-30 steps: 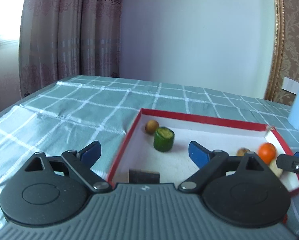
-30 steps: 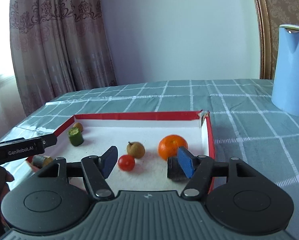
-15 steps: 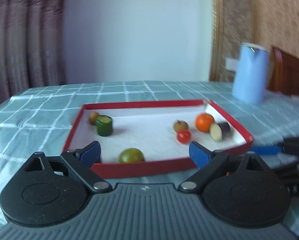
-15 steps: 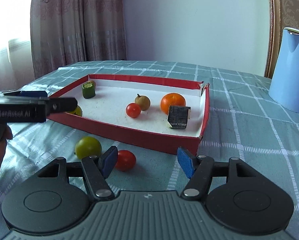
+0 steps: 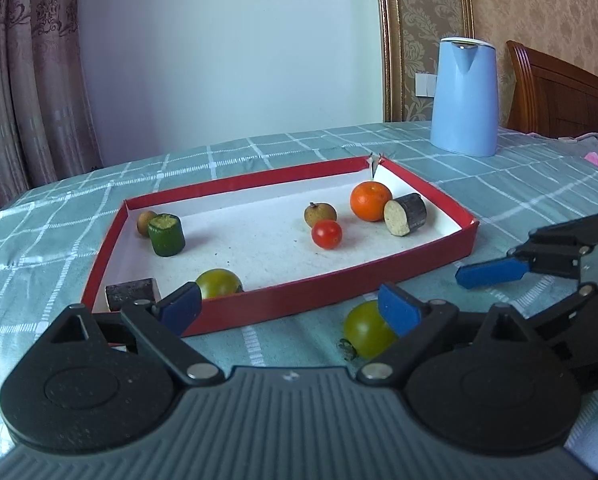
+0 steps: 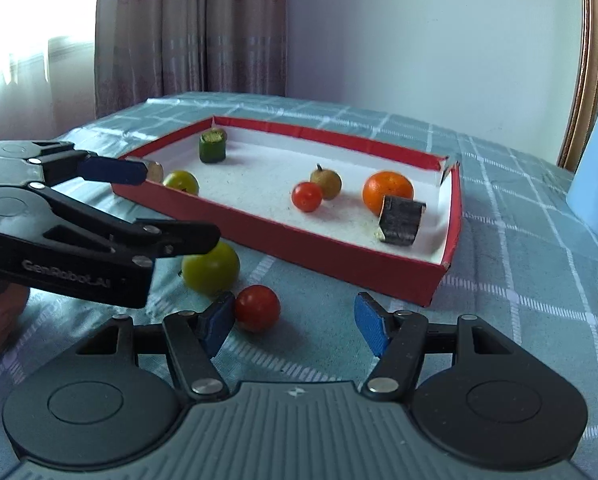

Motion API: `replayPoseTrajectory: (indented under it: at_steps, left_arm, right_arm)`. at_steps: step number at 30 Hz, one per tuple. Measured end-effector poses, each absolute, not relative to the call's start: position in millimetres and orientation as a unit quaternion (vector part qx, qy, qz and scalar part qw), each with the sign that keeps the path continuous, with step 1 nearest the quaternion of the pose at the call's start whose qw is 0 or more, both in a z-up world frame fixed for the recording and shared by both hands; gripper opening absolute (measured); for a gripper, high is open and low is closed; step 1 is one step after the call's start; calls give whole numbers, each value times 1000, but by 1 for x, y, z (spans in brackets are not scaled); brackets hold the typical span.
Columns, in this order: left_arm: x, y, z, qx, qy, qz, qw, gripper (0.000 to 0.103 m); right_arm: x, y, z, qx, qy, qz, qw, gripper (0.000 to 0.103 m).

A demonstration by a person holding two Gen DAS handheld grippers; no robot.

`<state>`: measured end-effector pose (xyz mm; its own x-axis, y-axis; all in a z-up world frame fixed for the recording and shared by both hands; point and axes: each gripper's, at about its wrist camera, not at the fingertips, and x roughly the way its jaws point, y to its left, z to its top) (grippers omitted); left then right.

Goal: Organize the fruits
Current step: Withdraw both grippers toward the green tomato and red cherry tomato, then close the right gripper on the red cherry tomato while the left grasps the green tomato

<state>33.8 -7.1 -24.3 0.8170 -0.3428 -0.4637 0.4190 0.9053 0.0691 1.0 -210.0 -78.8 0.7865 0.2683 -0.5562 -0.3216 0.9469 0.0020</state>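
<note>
Right wrist view: the right gripper (image 6: 295, 326) hangs open over the tabletop (image 6: 519, 280), a loose red tomato (image 6: 257, 307) just beside its left pad. Next to it, a green tomato (image 6: 210, 267) sits outside the red tray (image 6: 339, 256). The left gripper (image 5: 289, 306) is open too, empty, at the tray's near edge.

Both wrist cams low, share tray (image 5: 431, 270).

Checked tablecloth (image 6: 519, 240) bears tray (image 6: 339, 264), tomatoes, perhaps a kettle (image 5: 465, 96)
</note>
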Motion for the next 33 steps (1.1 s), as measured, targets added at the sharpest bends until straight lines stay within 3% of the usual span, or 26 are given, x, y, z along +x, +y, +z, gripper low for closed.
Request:
replayPoseTrajectory:
  at_steps: [5, 7, 9, 17, 24, 26, 27, 29, 33]
  left_arm:
    - [36, -5, -23, 79, 229, -195, 951, 95]
    - [36, -5, -23, 78, 229, -193, 951, 95]
    - [36, -5, -24, 78, 230, -191, 951, 96]
    - [35, -4, -23, 77, 229, -193, 951, 96]
    - [31, -3, -24, 72, 234, -197, 949, 97]
    - [31, -3, -25, 70, 239, -195, 949, 97]
    - [31, -2, -24, 68, 239, -194, 949, 97]
    - [28, 0, -23, 60, 235, -191, 951, 97]
    - [24, 4, -20, 44, 236, -195, 951, 97]
  right_arm:
    - [2, -211, -80, -38, 292, 158, 942, 65]
    - [2, -209, -81, -47, 292, 149, 944, 76]
    - [7, -211, -83, -42, 303, 119, 945, 103]
    - [12, -219, -85, -18, 314, 113, 942, 102]
    - [0, -213, -81, -40, 292, 143, 945, 60]
    - [-3, -210, -80, -48, 287, 149, 945, 52]
    - [-3, -210, -80, -46, 287, 156, 944, 40]
    - [-6, -209, -79, -39, 287, 175, 941, 26]
    - [-13, -206, -78, -48, 280, 175, 943, 23]
